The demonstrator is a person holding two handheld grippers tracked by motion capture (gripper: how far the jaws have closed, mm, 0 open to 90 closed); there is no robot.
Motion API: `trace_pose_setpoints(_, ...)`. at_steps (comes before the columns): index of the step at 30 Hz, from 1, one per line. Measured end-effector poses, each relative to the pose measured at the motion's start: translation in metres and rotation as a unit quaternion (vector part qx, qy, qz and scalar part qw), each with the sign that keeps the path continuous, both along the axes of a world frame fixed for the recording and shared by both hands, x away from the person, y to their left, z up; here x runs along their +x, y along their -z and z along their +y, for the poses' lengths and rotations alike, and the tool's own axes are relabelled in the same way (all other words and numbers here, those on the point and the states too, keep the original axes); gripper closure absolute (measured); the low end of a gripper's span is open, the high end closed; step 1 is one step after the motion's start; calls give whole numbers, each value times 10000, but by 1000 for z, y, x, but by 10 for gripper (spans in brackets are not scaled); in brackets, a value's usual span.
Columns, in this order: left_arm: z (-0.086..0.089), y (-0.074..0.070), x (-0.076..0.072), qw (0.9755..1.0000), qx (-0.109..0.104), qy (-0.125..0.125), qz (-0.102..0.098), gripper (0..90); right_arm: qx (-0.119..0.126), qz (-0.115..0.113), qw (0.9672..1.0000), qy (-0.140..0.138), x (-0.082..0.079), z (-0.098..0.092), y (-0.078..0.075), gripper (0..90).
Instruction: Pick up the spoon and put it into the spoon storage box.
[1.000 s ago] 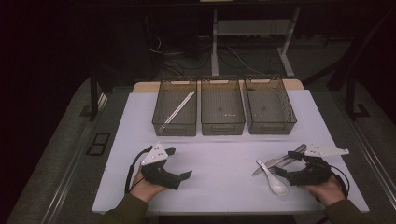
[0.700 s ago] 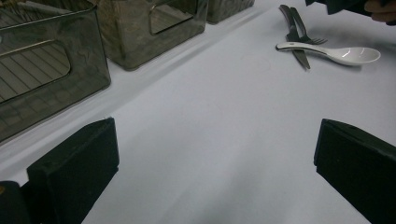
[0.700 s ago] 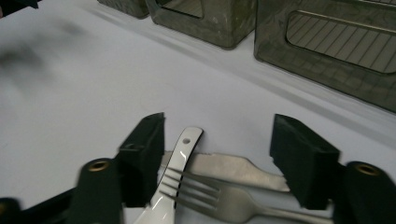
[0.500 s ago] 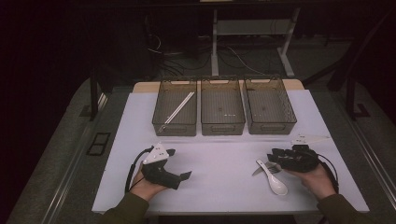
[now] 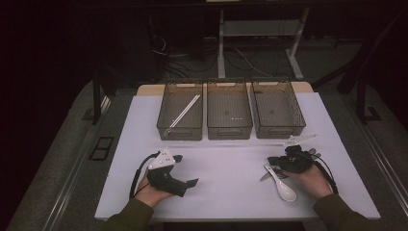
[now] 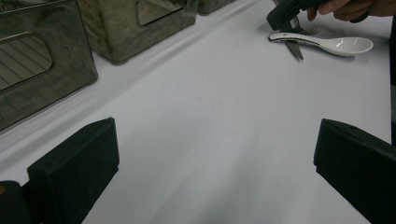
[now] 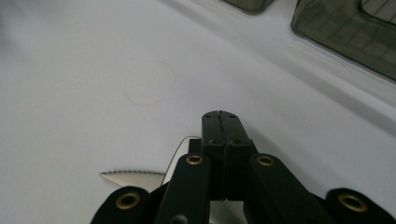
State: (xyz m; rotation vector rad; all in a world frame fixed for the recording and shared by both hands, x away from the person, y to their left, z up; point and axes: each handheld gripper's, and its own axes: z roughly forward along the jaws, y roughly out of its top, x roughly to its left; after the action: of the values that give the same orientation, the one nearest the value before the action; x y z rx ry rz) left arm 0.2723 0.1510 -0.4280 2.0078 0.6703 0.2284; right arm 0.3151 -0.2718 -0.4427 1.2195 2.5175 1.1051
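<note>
The white spoon (image 5: pixel 284 186) lay on the table (image 5: pixel 226 197), with a knife (image 7: pixel 133 177) and a fork (image 6: pixel 306 31) just beside its handle. The right gripper (image 7: pixel 219 122) sat over that handle end, likely to pick one up. Its jaws had just been closing and were shut tight, but I saw nothing pinched between the tips. Well left of the spoon, the left gripper (image 5: pixel 186 170) rested with jaws wide open, holding nothing, likely waiting. Beyond the spoon stood three bins (image 5: pixel 229 130), likely for sorting.

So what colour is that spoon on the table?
White; the spoon shows best in the left gripper view.
</note>
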Motion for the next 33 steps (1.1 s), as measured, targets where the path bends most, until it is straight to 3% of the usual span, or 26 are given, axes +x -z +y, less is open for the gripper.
trace_pose_setpoints(4,0,1,0,10000,35,22,20,0,-72,80,9999,6,0,1,2,895)
trace_pose_setpoints(14,0,1,0,10000,6,18,36,0,-44,-10,9996,-285,-3,9,-1,895)
trace_pose_setpoints(18,0,0,0,10000,-7,15,46,0,-275,-61,9994,-178,-4,11,-2,895)
trace_pose_setpoints(21,-1,0,0,10000,-19,15,49,0,-366,22,9992,-142,-2,9,1,896)
trace_pose_setpoints(33,-1,0,0,10000,-15,23,51,0,-385,22,9974,-610,-8,21,-1,896)
